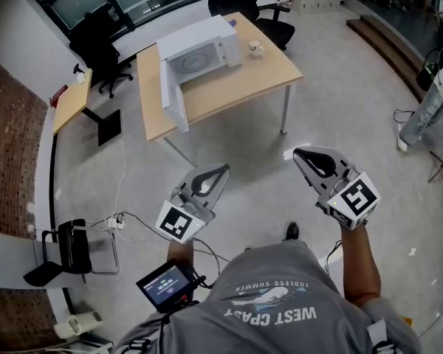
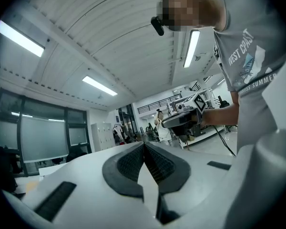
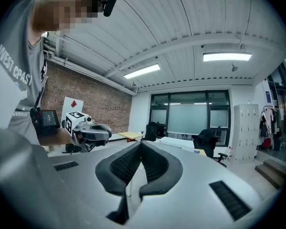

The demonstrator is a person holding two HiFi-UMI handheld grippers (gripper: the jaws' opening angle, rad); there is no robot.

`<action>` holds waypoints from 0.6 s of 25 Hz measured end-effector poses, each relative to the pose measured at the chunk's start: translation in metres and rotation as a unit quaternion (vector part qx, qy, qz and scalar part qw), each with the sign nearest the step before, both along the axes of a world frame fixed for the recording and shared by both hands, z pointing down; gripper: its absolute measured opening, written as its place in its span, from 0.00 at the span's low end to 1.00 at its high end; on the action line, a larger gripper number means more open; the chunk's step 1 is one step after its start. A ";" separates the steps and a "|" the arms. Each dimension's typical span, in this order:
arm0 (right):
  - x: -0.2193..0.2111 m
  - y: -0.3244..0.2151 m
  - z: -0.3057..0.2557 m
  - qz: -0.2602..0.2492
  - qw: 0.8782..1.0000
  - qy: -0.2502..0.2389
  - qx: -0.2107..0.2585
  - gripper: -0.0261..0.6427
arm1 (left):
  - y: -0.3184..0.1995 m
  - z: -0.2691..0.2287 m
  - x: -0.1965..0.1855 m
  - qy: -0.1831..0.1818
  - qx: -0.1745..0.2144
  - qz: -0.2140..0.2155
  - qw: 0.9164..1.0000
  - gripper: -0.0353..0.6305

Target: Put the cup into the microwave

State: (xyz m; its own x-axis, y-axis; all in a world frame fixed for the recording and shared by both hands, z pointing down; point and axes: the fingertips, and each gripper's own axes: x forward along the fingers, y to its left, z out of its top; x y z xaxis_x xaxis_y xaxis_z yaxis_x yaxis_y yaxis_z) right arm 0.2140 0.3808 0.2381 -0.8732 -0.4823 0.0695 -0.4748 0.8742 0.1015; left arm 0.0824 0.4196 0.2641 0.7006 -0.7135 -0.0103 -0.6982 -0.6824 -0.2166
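A white microwave [image 1: 203, 54] stands on a wooden table [image 1: 258, 76] far ahead, its door [image 1: 172, 94] swung open to the left. A small pale cup [image 1: 255, 47] sits on the table just right of the microwave. Both grippers are held level over the floor, well short of the table. My left gripper [image 1: 223, 169] is shut with nothing between its pads [image 2: 157, 163]. My right gripper [image 1: 298, 153] is also shut and empty, pads [image 3: 150, 163] meeting at the tips. Each gripper view shows the other gripper beside it: the right gripper [image 2: 183, 120] and the left gripper [image 3: 88, 133].
Black office chairs [image 1: 96, 46] stand behind and left of the table. A small side table [image 1: 72, 100] is at the left, a black chair [image 1: 68, 246] and floor cables [image 1: 122, 220] at lower left. Another person [image 1: 432, 102] stands at the right edge, near steps [image 1: 387, 39].
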 end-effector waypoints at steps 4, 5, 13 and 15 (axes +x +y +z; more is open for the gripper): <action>0.022 -0.023 0.002 -0.009 1.000 0.001 -0.001 0.07 | -0.022 -0.001 0.021 -0.006 -0.005 -0.006 1.000 0.09; 0.026 -0.029 0.002 -0.010 1.000 0.001 -0.002 0.07 | -0.027 -0.001 0.025 -0.006 -0.006 -0.007 1.000 0.09; 0.060 -0.093 0.011 -0.014 0.999 -0.017 -0.027 0.07 | -0.085 0.009 0.062 -0.011 -0.016 -0.018 1.000 0.09; 0.070 -0.109 0.016 -0.015 0.999 -0.015 -0.026 0.07 | -0.099 0.011 0.071 -0.009 -0.017 -0.020 1.000 0.09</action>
State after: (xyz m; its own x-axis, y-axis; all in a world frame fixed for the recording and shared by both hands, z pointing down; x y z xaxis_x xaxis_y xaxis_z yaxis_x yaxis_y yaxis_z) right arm 0.2844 0.2723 0.2539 -0.8896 -0.4516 0.0681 -0.4498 0.8922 0.0411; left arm 0.1533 0.3201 0.2749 0.6707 -0.7413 0.0256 -0.7220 -0.6603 -0.2065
